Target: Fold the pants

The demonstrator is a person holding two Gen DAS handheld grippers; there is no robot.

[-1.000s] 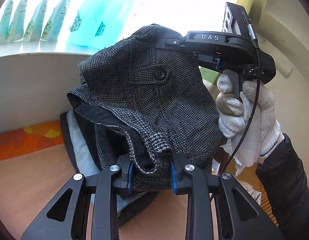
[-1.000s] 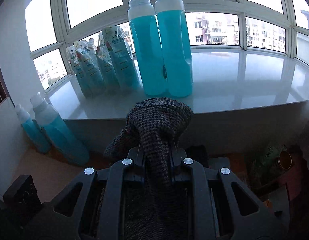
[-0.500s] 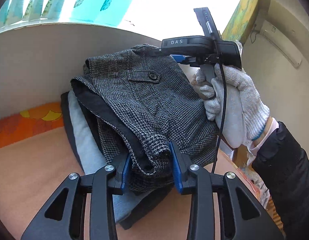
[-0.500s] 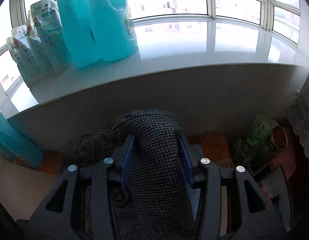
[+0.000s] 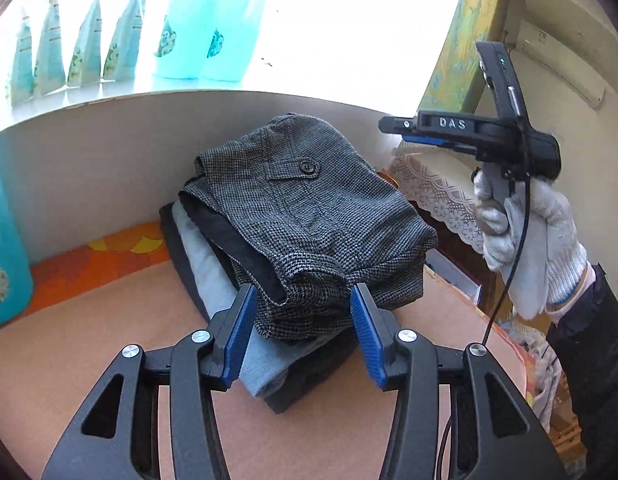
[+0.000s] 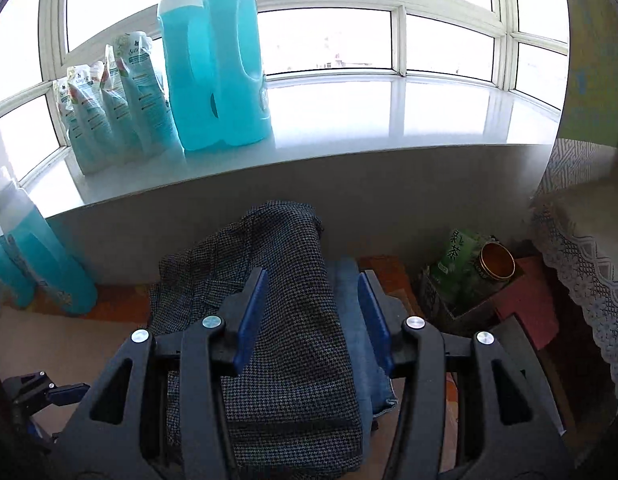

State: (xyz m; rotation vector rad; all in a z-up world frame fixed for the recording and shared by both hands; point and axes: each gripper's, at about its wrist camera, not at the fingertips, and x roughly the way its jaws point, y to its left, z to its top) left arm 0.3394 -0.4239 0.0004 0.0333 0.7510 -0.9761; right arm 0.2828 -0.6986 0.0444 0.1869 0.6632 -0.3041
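The grey houndstooth pants [image 5: 309, 216] lie folded on top of a stack of folded clothes [image 5: 245, 320] on the tan table [image 5: 89, 340]; a button flap faces up. My left gripper [image 5: 303, 304] is open, its blue pads either side of the near hem, no grip. My right gripper [image 6: 313, 288] is open above the pants [image 6: 289, 320], which lie below the jaws. In the left wrist view the right gripper [image 5: 393, 126] is held up in a gloved hand, right of the stack.
A white windowsill [image 6: 349, 120] runs behind, with blue detergent bottles [image 6: 213, 60] and refill pouches [image 6: 109, 100]. More blue bottles [image 6: 37, 248] stand at the left. A green tea bag [image 6: 457, 264], a tin [image 6: 497, 260] and a lace cloth [image 6: 581, 248] sit right.
Both grippers lowered the pants onto the stack, opened and let go. The right gripper has lifted away to the right; the left has pulled back slightly.
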